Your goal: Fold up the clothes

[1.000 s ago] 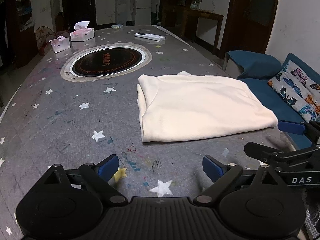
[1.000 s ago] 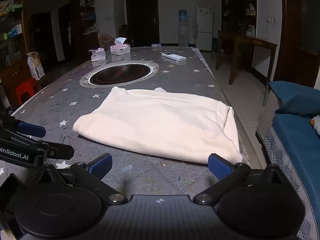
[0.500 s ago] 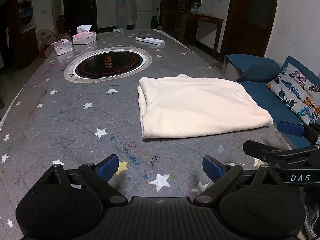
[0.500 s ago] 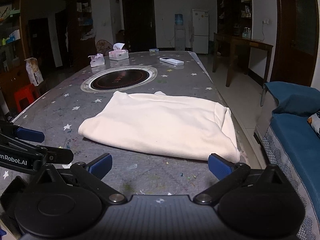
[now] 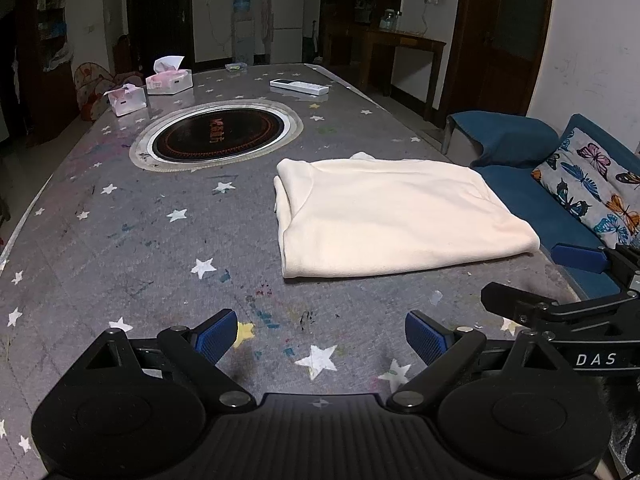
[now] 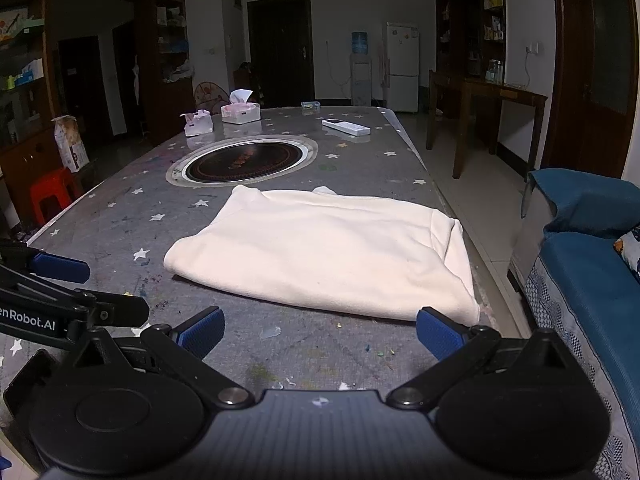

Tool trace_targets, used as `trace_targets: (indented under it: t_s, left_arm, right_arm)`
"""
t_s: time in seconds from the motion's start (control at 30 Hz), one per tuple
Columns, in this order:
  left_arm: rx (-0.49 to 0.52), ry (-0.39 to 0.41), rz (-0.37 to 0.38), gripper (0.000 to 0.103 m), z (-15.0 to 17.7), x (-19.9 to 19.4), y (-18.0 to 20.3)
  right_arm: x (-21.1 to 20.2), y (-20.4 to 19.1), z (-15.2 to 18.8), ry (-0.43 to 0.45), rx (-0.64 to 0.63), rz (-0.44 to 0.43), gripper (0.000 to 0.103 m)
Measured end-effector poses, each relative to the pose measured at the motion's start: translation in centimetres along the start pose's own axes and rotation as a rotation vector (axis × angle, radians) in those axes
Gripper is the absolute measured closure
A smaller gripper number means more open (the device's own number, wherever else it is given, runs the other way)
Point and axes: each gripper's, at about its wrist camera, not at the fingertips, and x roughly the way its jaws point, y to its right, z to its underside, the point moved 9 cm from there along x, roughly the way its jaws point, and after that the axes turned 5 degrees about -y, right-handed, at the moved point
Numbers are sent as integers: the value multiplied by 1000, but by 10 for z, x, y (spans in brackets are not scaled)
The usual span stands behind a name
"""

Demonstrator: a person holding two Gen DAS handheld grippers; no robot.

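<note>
1. Left wrist view, nearest to me: my left claw [image 5: 316, 336] has its blue-padded fingers spread wide with nothing between them, hovering over the near edge of the worktop [image 5: 120, 240], a grey cover dotted with white stars.
2. From the right wrist view, my right claw [image 6: 320, 330] is spread just as wide and grips nothing. Its right fingertip [image 6: 434, 334] sits just short of the garment's near right corner; I cannot tell whether it touches.
3. Each claw shows in the other's camera, side by side at the near edge, left claw to the left of the right one.
4. Next out, the cream garment [image 5: 396, 220] lies folded into a flat rectangle on the right half of the worktop, its right side close along the right edge. Its near hem is apart from my left claw.
5. Beyond it, a round black hotplate [image 5: 218, 134] is set into the middle of the worktop.
6. Toward the far edge, I see two pink tissue boxes [image 5: 168, 80] at the far left and a white remote [image 5: 298, 86] near the far right.
7. Off the right edge stands a blue sofa [image 5: 516, 140] with a butterfly cushion [image 5: 596, 184].
</note>
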Motion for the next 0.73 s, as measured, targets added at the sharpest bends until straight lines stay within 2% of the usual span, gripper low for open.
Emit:
trace_targets:
  t_s: [0.73]
  left_arm:
    - [17,1,-9,10,-3,1,2]
  right_arm:
    - [4,-2,2,-8,-4,-2,0]
